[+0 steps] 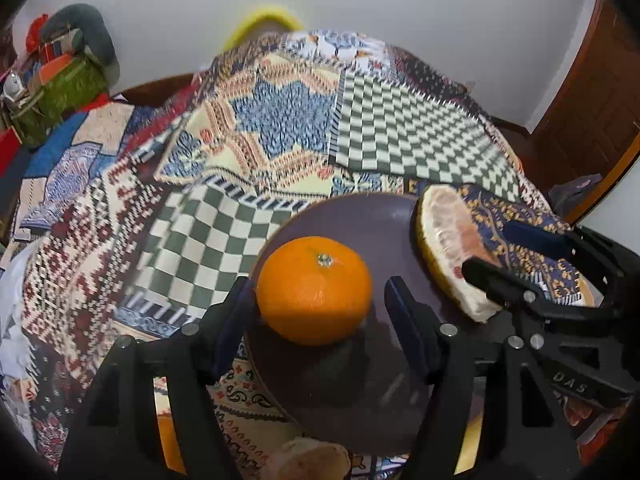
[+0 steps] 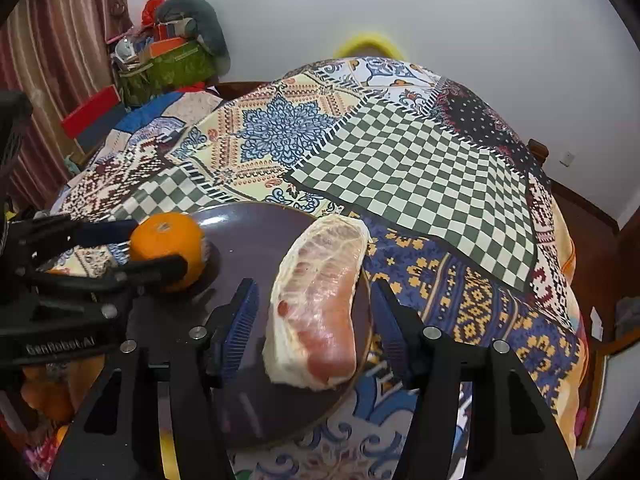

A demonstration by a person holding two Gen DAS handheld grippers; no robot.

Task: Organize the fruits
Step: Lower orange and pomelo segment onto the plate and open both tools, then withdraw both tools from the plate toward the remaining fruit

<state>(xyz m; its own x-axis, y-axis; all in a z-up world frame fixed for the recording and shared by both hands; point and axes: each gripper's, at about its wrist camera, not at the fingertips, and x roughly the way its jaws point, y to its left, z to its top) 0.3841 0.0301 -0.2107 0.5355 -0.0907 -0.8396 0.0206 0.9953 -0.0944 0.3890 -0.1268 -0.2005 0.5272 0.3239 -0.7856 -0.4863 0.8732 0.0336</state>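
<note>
Orange [image 1: 314, 290] and pomelo wedge [image 2: 318, 308] rest on the purple plate [image 1: 360, 392], each between my left hand-held gripper [image 1: 316, 320] and right hand-held gripper [image 2: 312, 320] jaws, parted, pads clear.

Patchwork-patterned cloth [image 2: 400, 168] over the tabletop; green box [image 2: 176, 66] of clutter by a striped curtain [image 2: 60, 40]; white wall [image 2: 480, 20] behind.

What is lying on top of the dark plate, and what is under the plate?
On the plate lie an orange and a pomelo wedge. Under it is the patterned cloth; the part of the cloth directly beneath the plate is covered.
</note>
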